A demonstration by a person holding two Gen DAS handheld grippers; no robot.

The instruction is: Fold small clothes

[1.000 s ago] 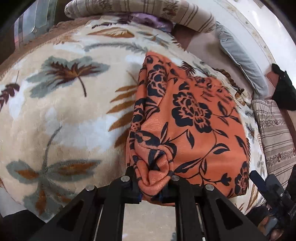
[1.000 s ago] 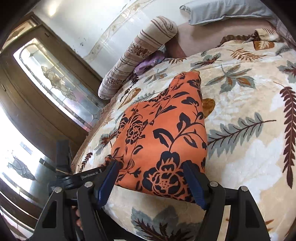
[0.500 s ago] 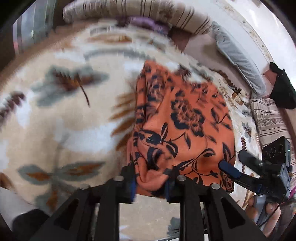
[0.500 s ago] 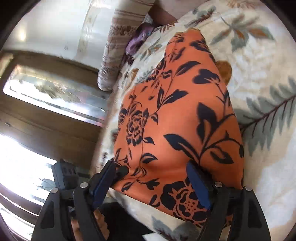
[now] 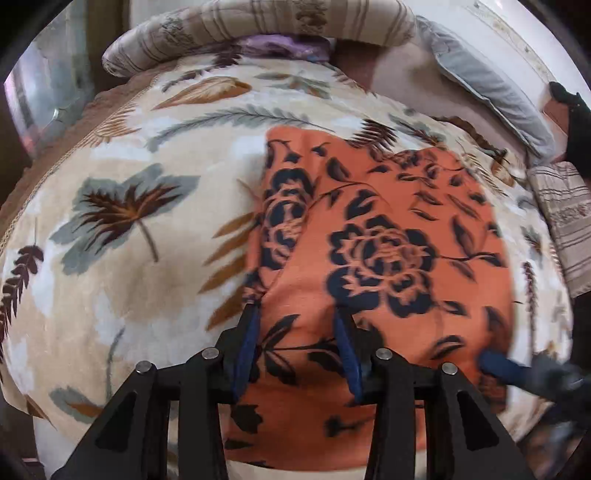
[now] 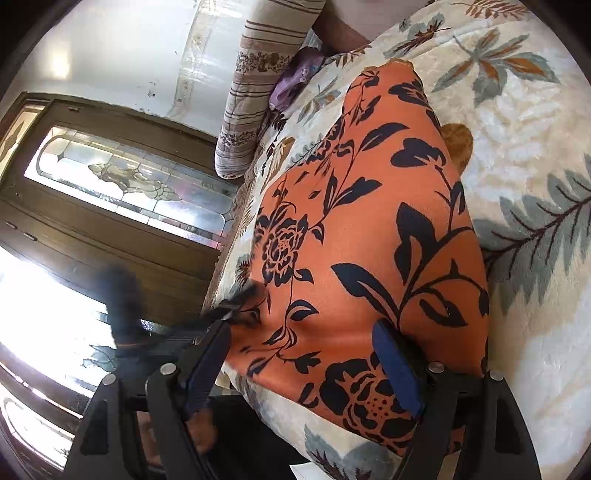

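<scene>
An orange garment with black flowers lies folded on a leaf-patterned blanket; it also shows in the right wrist view. My left gripper is open, its blue-padded fingers standing apart over the garment's near edge. My right gripper is open wide over the garment's other near corner, and it appears blurred at the right of the left wrist view. The left gripper shows blurred in the right wrist view.
A striped bolster and a purple cloth lie at the bed's far end, with a grey pillow and a striped cushion at the right. A wooden door with patterned glass stands beside the bed.
My left gripper has opened and let go of the bunched garment edge, which now lies flatter. Both grippers have shifted over the garment's near edge.
</scene>
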